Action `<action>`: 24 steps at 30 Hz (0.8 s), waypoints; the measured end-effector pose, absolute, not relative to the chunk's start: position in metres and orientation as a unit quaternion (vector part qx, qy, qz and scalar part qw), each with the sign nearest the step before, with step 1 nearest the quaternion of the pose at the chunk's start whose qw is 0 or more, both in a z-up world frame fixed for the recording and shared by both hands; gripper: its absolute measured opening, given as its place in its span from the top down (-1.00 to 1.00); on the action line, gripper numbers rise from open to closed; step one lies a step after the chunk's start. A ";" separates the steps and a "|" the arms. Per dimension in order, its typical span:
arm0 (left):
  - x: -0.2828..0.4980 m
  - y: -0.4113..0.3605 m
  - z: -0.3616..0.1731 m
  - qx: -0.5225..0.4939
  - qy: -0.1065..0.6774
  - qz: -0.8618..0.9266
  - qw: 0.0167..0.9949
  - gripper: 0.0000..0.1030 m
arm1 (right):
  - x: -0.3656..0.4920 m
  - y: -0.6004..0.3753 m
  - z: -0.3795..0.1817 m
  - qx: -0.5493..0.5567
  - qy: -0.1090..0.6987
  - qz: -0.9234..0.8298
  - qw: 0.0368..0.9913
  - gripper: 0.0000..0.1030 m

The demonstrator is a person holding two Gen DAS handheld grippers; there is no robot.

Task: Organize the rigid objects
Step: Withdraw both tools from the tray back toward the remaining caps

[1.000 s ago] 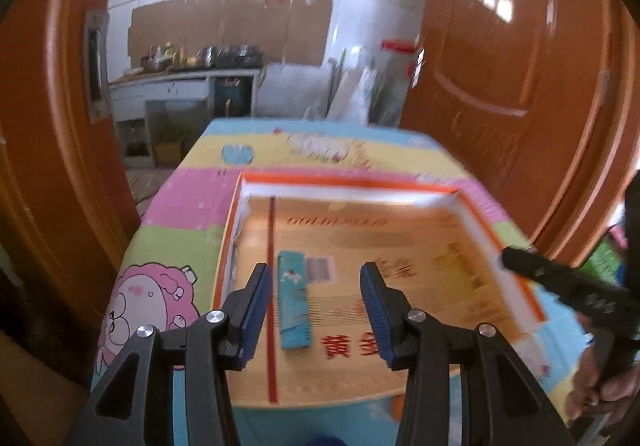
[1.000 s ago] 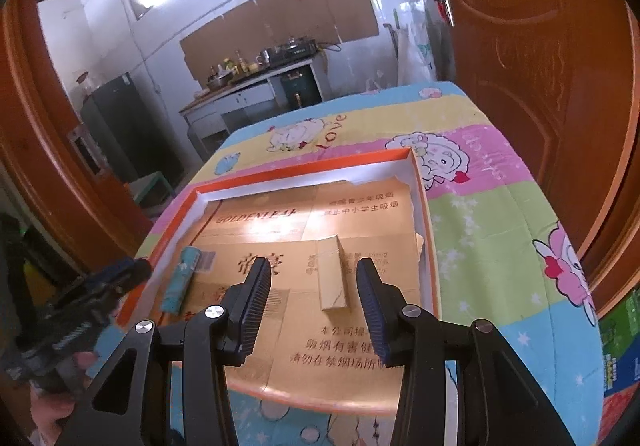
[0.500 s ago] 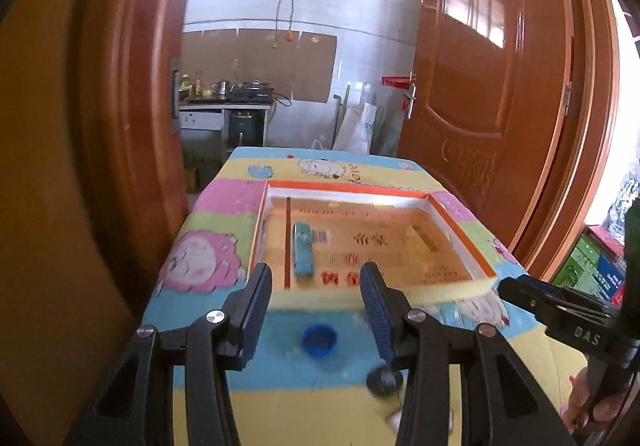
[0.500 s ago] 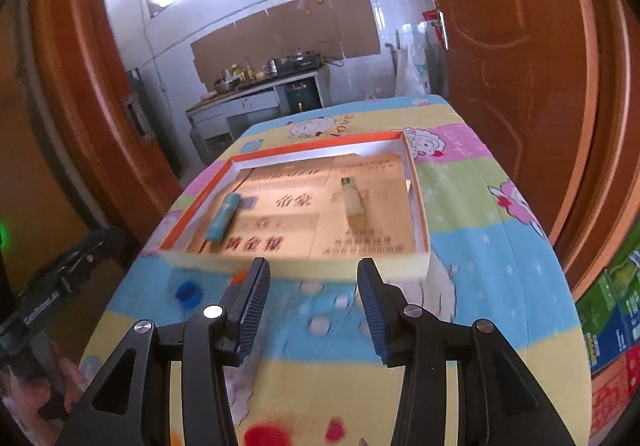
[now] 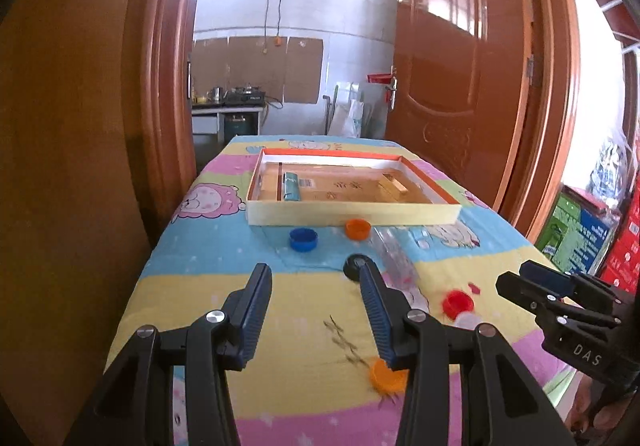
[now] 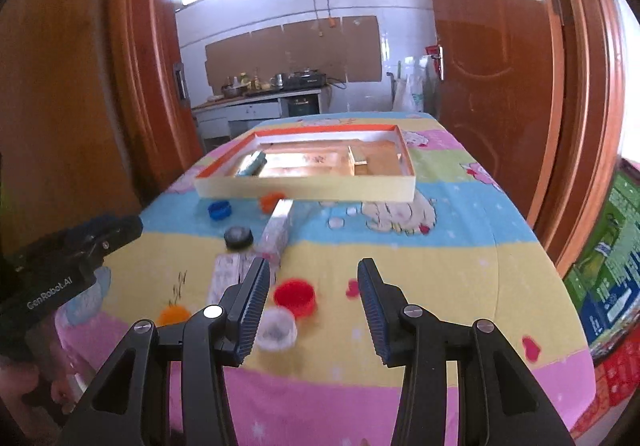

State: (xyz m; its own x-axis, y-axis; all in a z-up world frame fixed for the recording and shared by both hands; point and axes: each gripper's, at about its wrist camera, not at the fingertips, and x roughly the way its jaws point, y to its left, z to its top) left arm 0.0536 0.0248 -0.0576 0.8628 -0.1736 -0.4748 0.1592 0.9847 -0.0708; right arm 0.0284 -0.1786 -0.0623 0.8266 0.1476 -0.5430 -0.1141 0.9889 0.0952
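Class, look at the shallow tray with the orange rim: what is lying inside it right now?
Inside the tray: a teal box at its left and a tan box at its right, on printed gold card. The near wall hides the nearest floor strip.

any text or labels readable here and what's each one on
"DAS": on the body of the right gripper, cut off, seen from the left wrist.
"GenRobot.AI": on the body of the left gripper, seen from the right wrist.
Print on the cardboard lining of the tray: too blurred to read.
Print on the green carton beside the table: too small to read.
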 end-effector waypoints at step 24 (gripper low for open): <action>0.028 -0.013 -0.105 0.027 0.295 -0.160 0.942 0.11 | 0.009 -0.171 -0.104 0.003 0.325 0.094 0.941 0.08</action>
State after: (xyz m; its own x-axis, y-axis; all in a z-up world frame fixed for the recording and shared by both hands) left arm 0.0276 -0.0130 -0.1047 0.7753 -0.2848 -0.5637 0.3164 0.9476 -0.0437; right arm 0.0086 -0.1707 -0.1039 0.7714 0.1795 -0.6106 -0.1759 0.9822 0.0665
